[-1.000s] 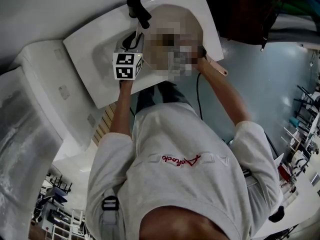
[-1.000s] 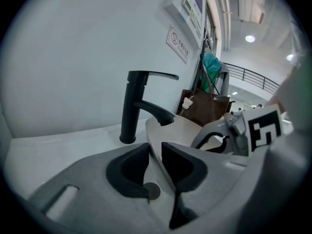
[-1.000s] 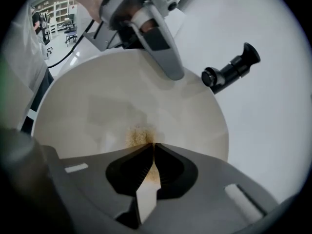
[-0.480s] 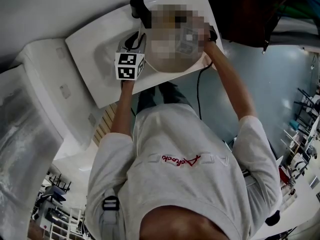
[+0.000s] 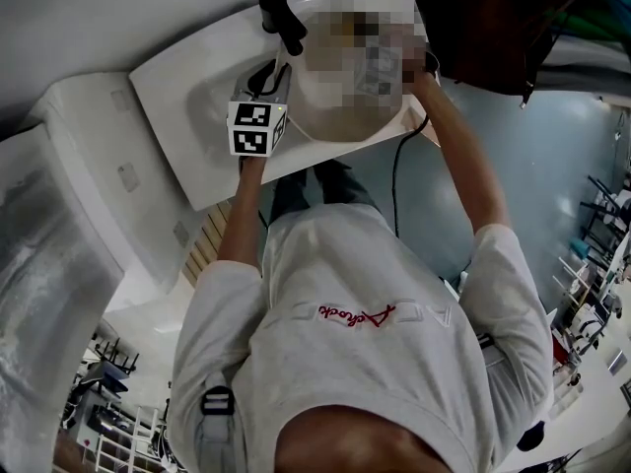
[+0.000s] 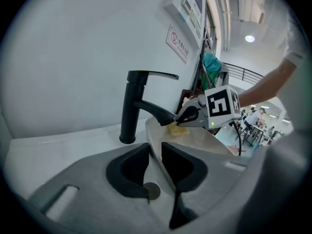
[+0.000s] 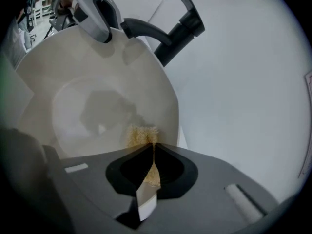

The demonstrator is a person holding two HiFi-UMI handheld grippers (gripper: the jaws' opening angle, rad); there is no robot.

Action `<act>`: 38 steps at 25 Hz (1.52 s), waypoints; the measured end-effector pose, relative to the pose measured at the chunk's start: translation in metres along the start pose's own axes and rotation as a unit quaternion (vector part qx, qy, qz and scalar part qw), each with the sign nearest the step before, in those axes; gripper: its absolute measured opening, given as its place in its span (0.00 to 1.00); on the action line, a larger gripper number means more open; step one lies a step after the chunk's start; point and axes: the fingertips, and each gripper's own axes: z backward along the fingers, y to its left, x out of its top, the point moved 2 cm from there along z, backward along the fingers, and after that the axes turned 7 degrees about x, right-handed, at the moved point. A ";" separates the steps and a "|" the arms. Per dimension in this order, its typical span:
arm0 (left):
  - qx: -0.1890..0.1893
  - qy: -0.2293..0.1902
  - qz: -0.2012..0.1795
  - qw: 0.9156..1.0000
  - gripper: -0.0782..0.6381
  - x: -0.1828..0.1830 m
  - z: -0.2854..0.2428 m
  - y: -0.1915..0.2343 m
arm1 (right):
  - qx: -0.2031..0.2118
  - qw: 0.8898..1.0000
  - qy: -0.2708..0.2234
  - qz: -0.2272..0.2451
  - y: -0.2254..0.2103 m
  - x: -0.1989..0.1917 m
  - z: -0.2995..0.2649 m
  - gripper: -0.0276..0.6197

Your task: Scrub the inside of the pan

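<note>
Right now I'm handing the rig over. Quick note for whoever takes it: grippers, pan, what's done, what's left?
Left gripper: shut on the pan's rim, holding the pan tilted over the sink, beside the black faucet.
Right gripper: shut on the yellow sponge, which sits against the pan's inside surface near the rim.
Done: pan gripped, sponge inside.
Left: scrub across the inside. The interior looks pale, and how much is already scrubbed cannot be told. No water shows at the faucet.
</note>
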 end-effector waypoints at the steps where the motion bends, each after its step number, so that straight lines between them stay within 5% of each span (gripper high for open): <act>1: 0.000 0.000 0.000 1.000 0.22 0.000 0.000 0.000 | 0.005 1.000 0.002 0.002 0.005 -0.001 -0.003 0.08; 38: 0.003 -0.002 0.001 1.000 0.22 -0.001 0.000 0.001 | 0.132 0.988 0.021 0.074 0.145 -0.018 0.008 0.08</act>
